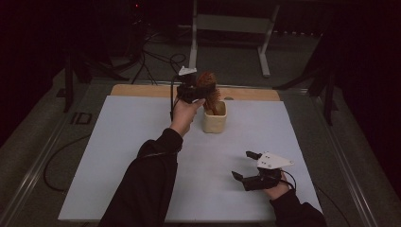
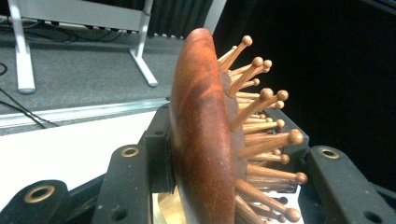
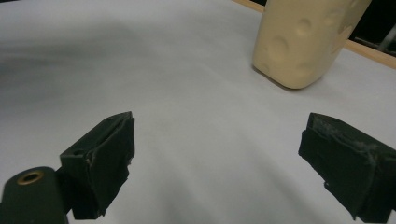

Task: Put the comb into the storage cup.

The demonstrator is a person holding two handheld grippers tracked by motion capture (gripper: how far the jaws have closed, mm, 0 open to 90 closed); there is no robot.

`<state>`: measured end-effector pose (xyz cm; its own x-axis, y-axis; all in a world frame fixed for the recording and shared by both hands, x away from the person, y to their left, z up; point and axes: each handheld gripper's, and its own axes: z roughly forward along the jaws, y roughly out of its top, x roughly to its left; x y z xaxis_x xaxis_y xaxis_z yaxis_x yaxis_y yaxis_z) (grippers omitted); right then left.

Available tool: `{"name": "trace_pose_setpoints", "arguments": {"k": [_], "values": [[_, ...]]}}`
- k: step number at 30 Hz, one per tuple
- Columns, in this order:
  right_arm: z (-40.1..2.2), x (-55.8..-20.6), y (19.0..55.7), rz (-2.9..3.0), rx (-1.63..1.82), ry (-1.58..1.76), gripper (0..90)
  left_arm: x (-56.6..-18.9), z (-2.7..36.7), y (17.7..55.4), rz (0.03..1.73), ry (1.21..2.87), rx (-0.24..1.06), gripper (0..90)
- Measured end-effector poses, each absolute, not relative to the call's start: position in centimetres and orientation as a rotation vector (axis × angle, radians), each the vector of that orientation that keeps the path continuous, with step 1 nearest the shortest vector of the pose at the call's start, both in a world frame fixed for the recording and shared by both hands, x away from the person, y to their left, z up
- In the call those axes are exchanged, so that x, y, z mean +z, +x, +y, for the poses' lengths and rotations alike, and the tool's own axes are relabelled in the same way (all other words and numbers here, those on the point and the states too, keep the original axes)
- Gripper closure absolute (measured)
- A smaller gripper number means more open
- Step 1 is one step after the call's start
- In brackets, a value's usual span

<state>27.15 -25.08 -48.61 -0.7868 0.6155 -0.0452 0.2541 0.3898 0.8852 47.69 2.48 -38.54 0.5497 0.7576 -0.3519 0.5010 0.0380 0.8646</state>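
Left gripper (image 1: 193, 92) gripping hairbrush (image 1: 208, 87) above cup (image 1: 215, 120), near table's far edge (image 1: 142, 90)

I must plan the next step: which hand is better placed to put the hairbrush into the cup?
Left. Its claw already grips the hairbrush just above the cup; the right claw rests open, far away.

Glossy wooden hairbrush (image 2: 201, 140) with wooden pins; matt, perhaps ceramic, cream holder (image 3: 303, 37).

The high view is dim, its edges sinking into black — the white table sheet (image 1: 142, 156) alone catches light. Both gripper views are brighter; nearest jaws blur softly.
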Motion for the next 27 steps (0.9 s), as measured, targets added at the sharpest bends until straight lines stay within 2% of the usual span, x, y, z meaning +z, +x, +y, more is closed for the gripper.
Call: {"name": "trace_pose_setpoints", "arguments": {"k": [15,22,27], "values": [[-25.0,-48.7,27.2,2.288,1.365,0.749,9.7,-39.8,2.7,48.3,1.121,1.617,0.243,51.9],[-25.0,-48.7,27.2,2.289,1.363,0.752,9.7,-39.8,2.8,48.6,1.127,1.635,0.246,48.1],[-25.0,-48.7,27.2,2.288,1.367,0.756,9.7,-39.8,3.1,48.7,1.157,1.637,0.223,41.8]]}}
